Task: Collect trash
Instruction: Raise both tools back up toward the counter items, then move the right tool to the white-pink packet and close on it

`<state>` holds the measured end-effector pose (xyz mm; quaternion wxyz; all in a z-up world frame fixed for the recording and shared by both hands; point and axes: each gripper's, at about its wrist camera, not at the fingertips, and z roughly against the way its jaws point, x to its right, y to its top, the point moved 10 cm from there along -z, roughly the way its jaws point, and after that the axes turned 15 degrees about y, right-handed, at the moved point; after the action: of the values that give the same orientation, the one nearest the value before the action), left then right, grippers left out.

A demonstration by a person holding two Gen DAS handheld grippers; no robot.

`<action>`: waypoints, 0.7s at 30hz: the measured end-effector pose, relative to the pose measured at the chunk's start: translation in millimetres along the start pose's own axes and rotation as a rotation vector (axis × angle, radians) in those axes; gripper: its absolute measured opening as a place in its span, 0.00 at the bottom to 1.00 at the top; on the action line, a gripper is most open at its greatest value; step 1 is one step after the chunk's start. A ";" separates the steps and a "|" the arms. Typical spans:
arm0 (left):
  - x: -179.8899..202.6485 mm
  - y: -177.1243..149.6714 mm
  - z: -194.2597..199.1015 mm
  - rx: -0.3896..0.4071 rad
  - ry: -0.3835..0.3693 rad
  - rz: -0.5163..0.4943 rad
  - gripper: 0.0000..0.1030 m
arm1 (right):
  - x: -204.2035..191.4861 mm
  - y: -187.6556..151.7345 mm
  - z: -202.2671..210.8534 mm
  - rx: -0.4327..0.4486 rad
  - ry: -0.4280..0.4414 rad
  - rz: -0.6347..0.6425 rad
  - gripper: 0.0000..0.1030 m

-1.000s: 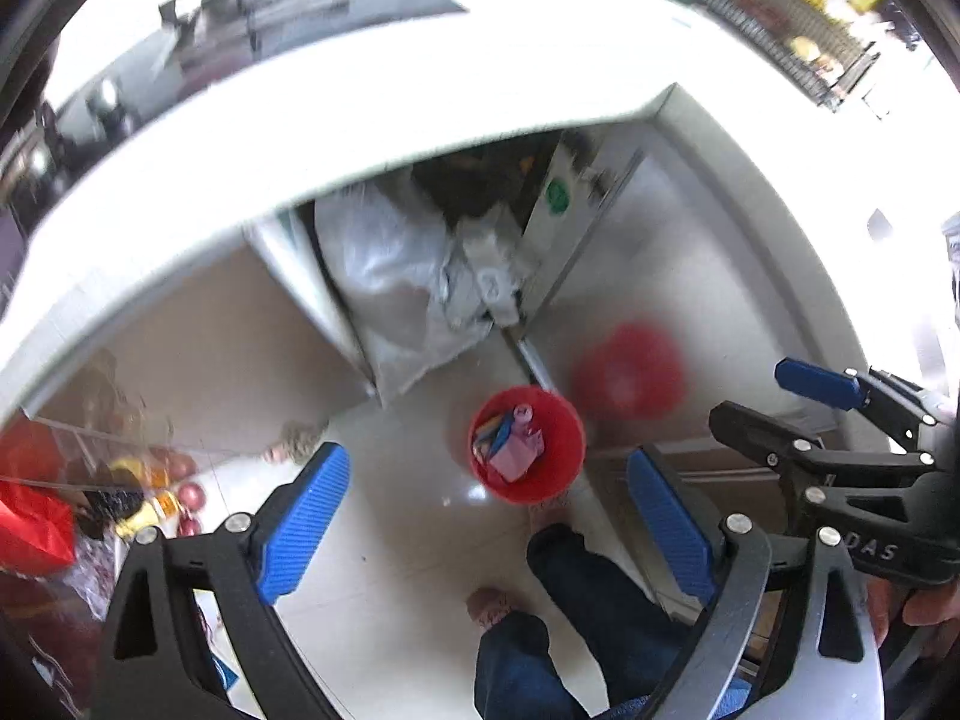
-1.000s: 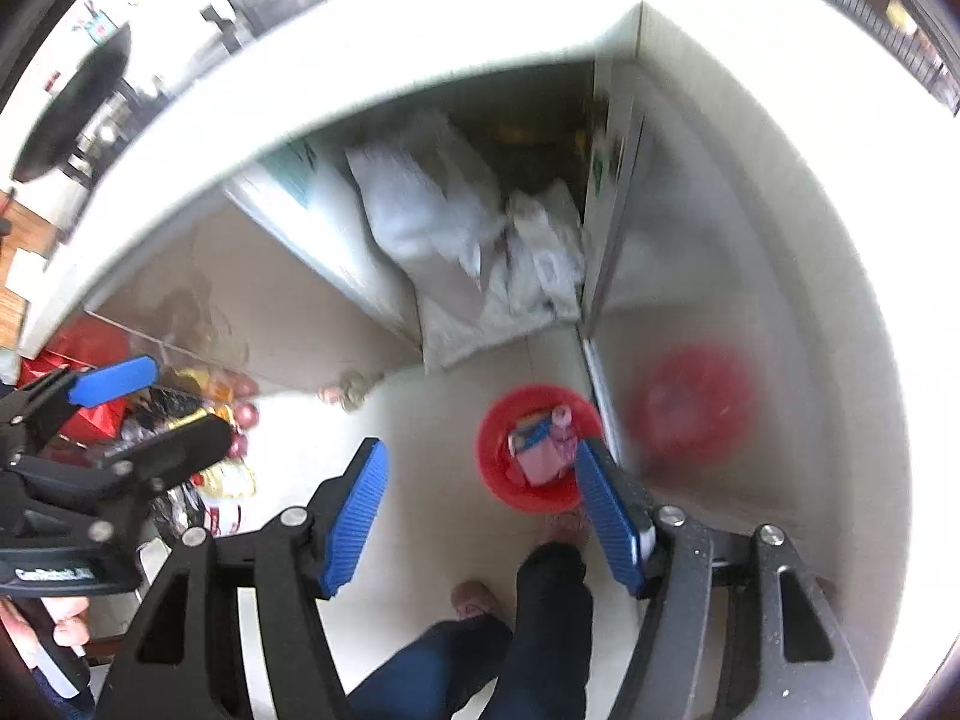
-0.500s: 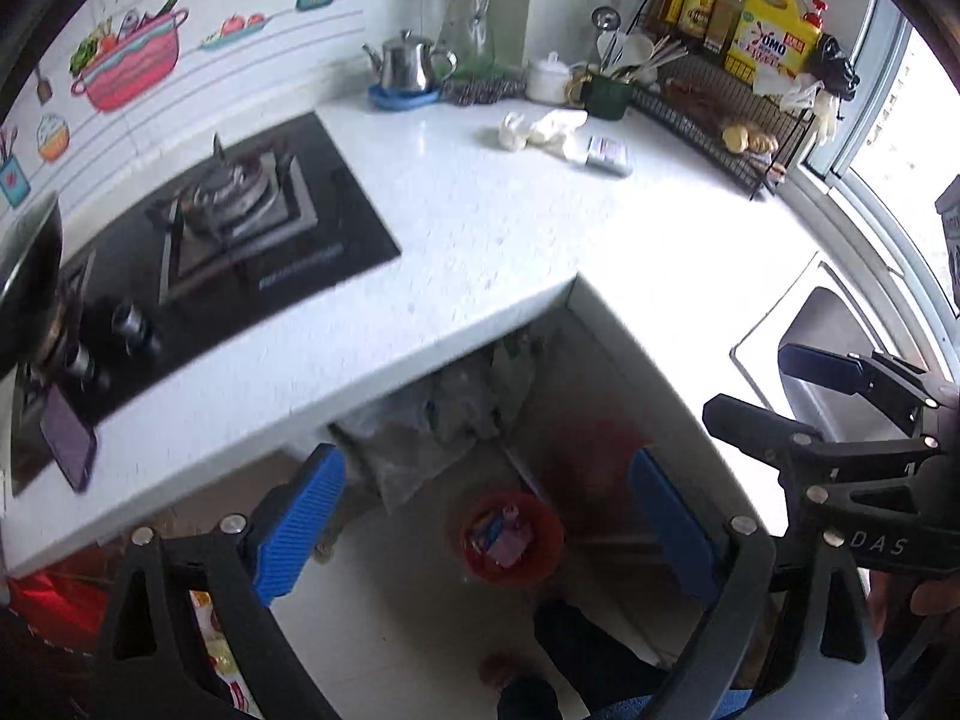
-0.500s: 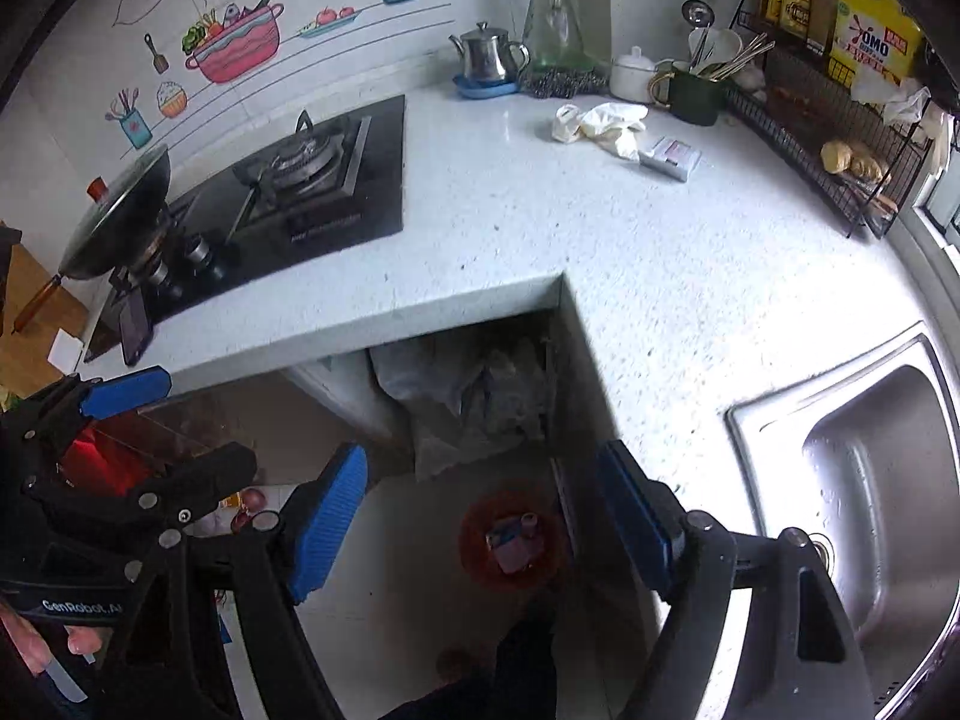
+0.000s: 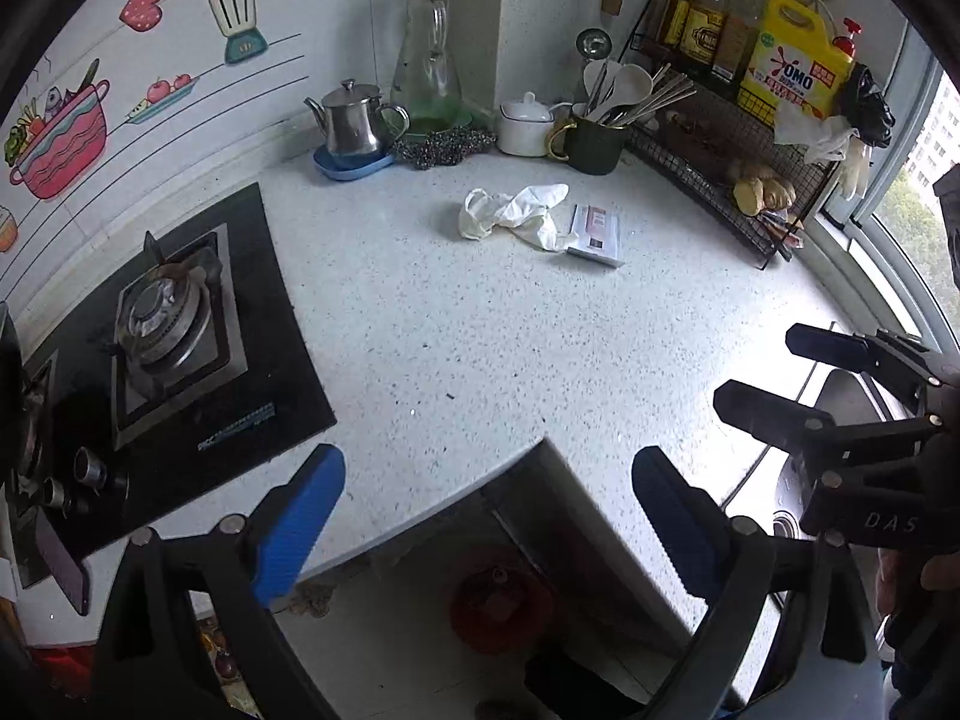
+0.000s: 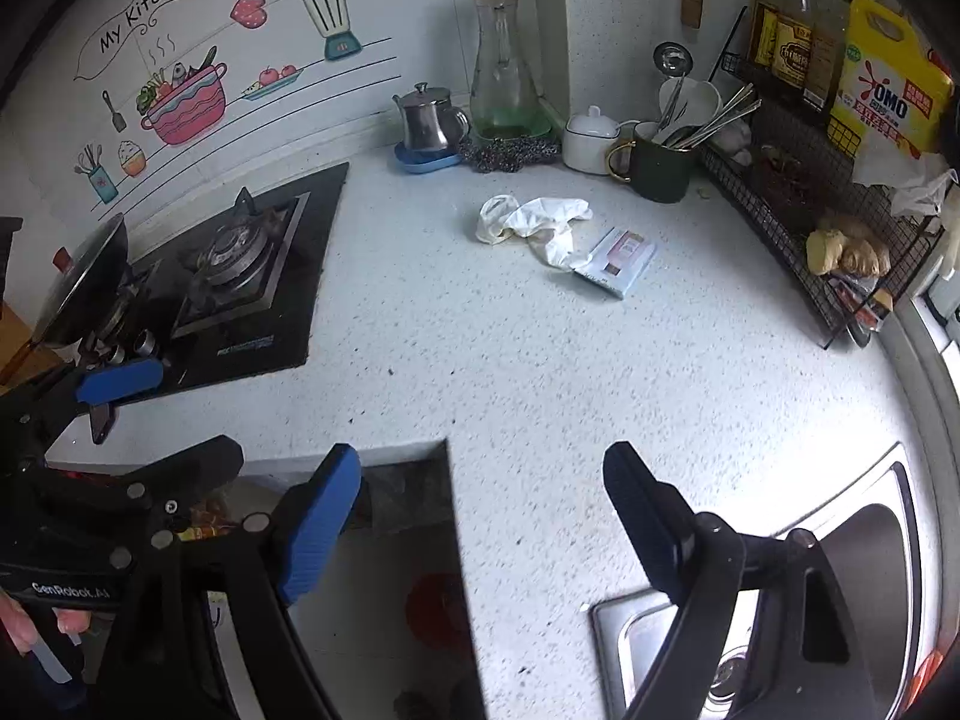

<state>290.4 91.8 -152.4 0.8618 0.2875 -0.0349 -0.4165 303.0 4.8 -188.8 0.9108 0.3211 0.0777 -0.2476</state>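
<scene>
I see both grippers empty over the counter [image 5: 480,330]: left gripper [image 5: 486,516] spread wide, right gripper [image 6: 480,516] opening, glove [image 6: 534,222] and box [image 6: 618,261] ahead.

Glove [image 5: 516,213] left of box [image 5: 594,234]

You can read: "My Kitchen" on the wall sticker [image 6: 150,6] | "OMO" on the yellow detergent jug [image 5: 795,63] | "GenRobot.AI" on the left gripper's body [image 6: 69,589] | "DAS" on the right gripper's body [image 5: 888,521]
</scene>
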 end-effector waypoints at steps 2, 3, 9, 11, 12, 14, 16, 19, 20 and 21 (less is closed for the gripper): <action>5.0 13.2 -14.5 -0.014 0.010 -0.008 1.00 | 15.8 14.6 -4.5 0.024 -0.033 0.010 0.81; 6.0 18.9 -21.8 -0.021 0.019 -0.011 1.00 | 22.8 21.0 -8.4 0.021 -0.032 0.012 0.81; 16.5 51.4 -63.1 -0.062 0.055 -0.022 1.00 | 69.0 58.2 -33.3 -0.001 -0.017 0.016 0.81; 18.1 58.8 -76.7 -0.084 0.053 -0.014 1.00 | 84.0 69.1 -42.9 -0.012 -0.011 0.016 0.81; 18.3 61.2 -81.7 -0.093 0.056 -0.012 1.00 | 89.8 73.3 -47.9 -0.020 -0.005 0.017 0.81; 20.8 65.4 -93.5 -0.113 0.061 -0.020 1.00 | 98.1 80.7 -59.2 -0.036 0.005 0.029 0.81; 24.0 68.4 -104.3 -0.130 0.068 -0.031 1.00 | 102.8 85.3 -71.9 -0.058 0.011 0.046 0.81; 25.1 72.9 -119.3 -0.153 0.068 -0.022 1.00 | 106.8 90.1 -92.1 -0.092 0.026 0.075 0.81; 25.0 74.5 -123.6 -0.161 0.063 -0.014 1.00 | 109.2 92.1 -99.7 -0.103 0.030 0.087 0.81; 25.4 76.3 -128.2 -0.169 0.059 -0.007 1.00 | 110.8 93.2 -106.9 -0.114 0.033 0.098 0.81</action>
<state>398.6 170.0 -223.6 0.8820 0.2262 0.0268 -0.4125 447.4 89.6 -254.7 0.9372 0.2760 0.0911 -0.1927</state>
